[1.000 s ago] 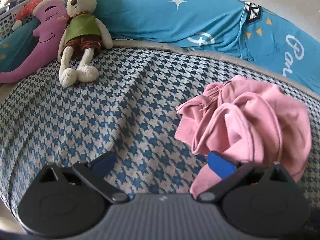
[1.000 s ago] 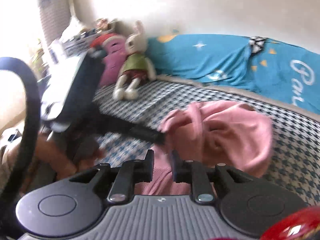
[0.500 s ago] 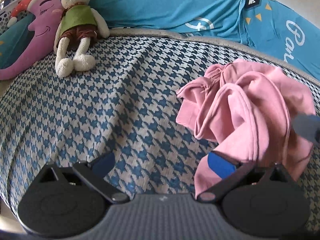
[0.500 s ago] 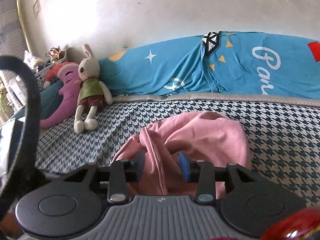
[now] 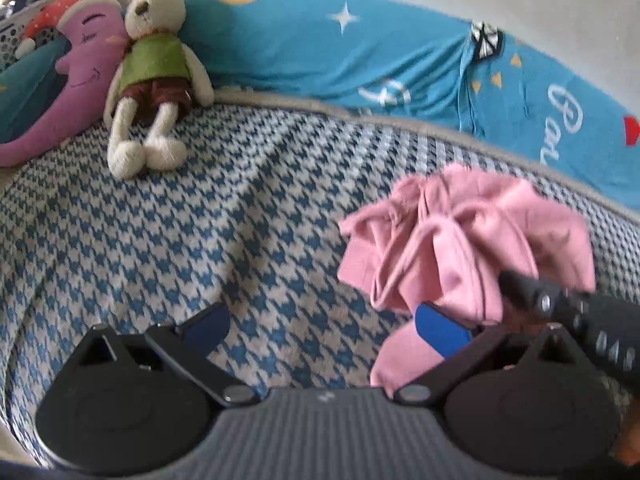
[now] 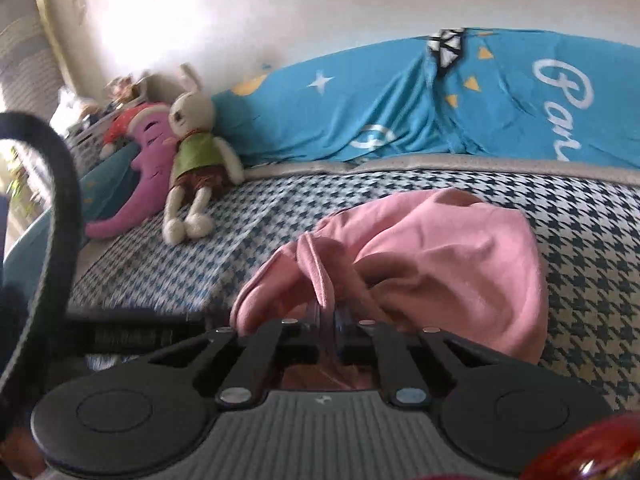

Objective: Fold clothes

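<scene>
Right gripper [image 6: 328, 316] is closing its jaws on a raised fold of the pink garment [image 6: 432, 264], the two sides almost together with the cloth pinched between them. The garment sits crumpled in a heap on the houndstooth bed cover [image 5: 168, 248], bunched up just ahead of that gripper. Over on the other side, the left gripper [image 5: 320, 326] hangs with its jaws spread wide, nothing between them but bare cover. Its blue right pad [image 5: 440, 330] is just at the near edge of the pink heap, with a strip of cloth running beneath it; the other pad stands well clear of it. At the back of the bed, a rabbit plush [image 5: 152, 68] lies beside a purple moon cushion [image 5: 76, 92], with a blue quilt [image 5: 380, 52] along the wall.
</scene>
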Motion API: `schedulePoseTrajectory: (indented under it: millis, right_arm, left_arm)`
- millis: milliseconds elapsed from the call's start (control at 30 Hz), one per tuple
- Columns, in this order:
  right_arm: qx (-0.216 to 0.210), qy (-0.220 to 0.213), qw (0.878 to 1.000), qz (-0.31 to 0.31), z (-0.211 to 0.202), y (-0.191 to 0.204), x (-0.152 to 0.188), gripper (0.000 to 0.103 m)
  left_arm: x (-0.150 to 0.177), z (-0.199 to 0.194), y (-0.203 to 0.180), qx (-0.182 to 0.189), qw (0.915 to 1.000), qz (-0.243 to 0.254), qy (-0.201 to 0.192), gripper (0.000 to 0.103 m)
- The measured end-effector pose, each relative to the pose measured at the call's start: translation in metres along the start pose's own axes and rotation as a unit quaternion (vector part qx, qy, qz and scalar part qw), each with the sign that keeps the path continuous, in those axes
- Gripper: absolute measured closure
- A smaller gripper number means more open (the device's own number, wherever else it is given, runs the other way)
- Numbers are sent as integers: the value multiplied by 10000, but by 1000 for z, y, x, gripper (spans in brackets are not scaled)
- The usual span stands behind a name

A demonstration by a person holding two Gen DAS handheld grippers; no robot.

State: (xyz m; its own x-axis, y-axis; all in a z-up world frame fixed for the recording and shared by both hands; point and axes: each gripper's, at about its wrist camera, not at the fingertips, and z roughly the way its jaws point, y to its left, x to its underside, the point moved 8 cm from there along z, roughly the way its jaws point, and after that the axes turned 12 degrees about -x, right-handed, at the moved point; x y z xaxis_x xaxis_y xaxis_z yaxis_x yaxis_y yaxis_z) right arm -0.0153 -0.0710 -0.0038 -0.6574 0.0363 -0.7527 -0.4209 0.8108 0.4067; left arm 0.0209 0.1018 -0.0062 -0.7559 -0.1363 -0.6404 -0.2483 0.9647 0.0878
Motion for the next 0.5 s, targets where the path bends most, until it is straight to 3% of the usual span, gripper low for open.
schedulePoseTrajectory:
  millis: [233, 400, 500]
  right_arm:
    - [-538, 696, 9926, -836, 2, 40, 40, 94]
    - [-811, 1098, 9822, -1292, -2, 61, 62, 94]
    - [-775, 1114, 9827, -1263, -10, 60, 61, 92]
  left_arm:
    - [-14, -3, 9, 100, 9994, -312, -107, 0]
    - [-7, -1, 0, 142, 9998, -152, 41, 0]
    - [0, 5, -6, -1, 9998, 33, 181, 0]
